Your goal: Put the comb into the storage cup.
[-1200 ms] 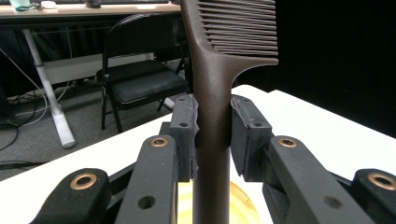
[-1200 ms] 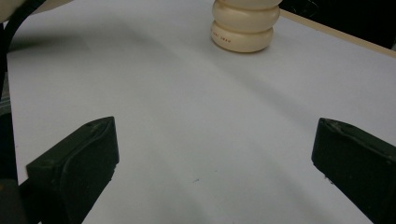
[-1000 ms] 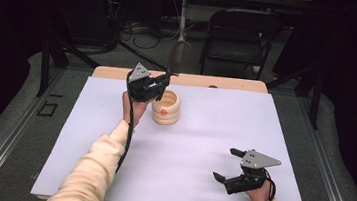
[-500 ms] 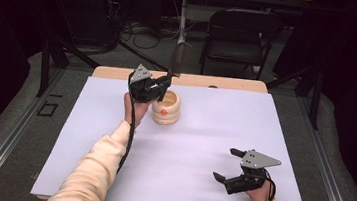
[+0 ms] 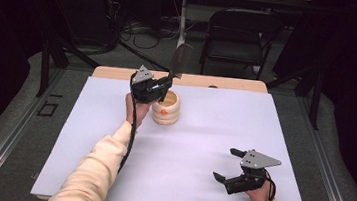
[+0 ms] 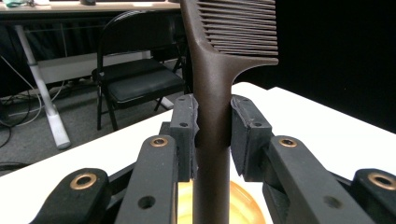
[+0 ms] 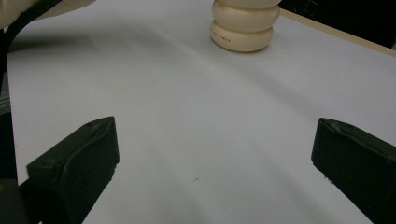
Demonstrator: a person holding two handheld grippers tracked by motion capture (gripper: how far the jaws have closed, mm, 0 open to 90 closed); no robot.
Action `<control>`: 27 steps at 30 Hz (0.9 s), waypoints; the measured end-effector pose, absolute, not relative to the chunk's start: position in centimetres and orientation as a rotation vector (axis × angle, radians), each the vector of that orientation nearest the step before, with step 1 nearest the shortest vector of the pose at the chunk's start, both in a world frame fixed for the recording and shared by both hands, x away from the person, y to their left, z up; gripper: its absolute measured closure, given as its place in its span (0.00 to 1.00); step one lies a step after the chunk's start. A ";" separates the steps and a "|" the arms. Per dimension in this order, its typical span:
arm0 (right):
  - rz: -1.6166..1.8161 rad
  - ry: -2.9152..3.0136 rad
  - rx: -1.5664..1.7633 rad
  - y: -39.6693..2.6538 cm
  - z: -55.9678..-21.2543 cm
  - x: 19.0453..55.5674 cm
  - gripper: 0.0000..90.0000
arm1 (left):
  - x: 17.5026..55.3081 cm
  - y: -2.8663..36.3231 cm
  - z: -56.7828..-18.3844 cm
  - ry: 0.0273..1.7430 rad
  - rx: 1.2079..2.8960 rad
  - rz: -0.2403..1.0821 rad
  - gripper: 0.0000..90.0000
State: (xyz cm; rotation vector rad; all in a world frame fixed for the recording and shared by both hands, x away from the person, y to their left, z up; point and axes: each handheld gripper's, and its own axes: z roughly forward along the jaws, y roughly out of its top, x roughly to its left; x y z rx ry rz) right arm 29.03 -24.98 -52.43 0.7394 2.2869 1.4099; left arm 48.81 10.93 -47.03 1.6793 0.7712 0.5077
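Left fingers point(image 6: 187, 135) clenched on handle of dark brown plastic comb point(image 6: 212, 102), pads pressing both sides of the stem, teeth end up and tilted toward far edge. Left gripper point(image 5: 160, 86) held above cream ribbed round holder point(image 5: 166, 108), comb handle running down toward the holder's yellowish opening; whether the tip is inside, cannot tell. Holder standing on white surface point(image 5: 192, 142) near far edge, orange mark on its side. Right fingers point(image 7: 77, 163) released, spread wide, nothing between them. Right gripper point(image 5: 232, 167) low over surface near front right corner, well apart from holder. Wide bare surface between the two grippers and to the right of holder. Black folding chair point(image 5: 241, 36) beyond far edge.
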 end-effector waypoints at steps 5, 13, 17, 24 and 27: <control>1.410 2.287 0.742 -25.0 -52.4 29.0 0.00 | 49.0 10.7 -47.2 0.769 1.692 0.509 0.81; 1.409 2.288 0.746 -25.0 -52.5 29.0 0.00 | 49.2 10.5 -47.7 0.782 1.706 0.503 0.81; 1.409 2.288 0.746 -25.0 -52.5 29.0 0.01 | 49.3 10.4 -47.8 0.781 1.720 0.506 0.81; 1.407 2.288 0.744 -25.0 -52.5 29.0 0.01 | 49.3 10.2 -48.0 0.786 1.740 0.514 0.81; 1.407 2.288 0.745 -25.0 -52.5 29.0 0.01 | 49.3 10.2 -48.0 0.782 1.755 0.508 0.81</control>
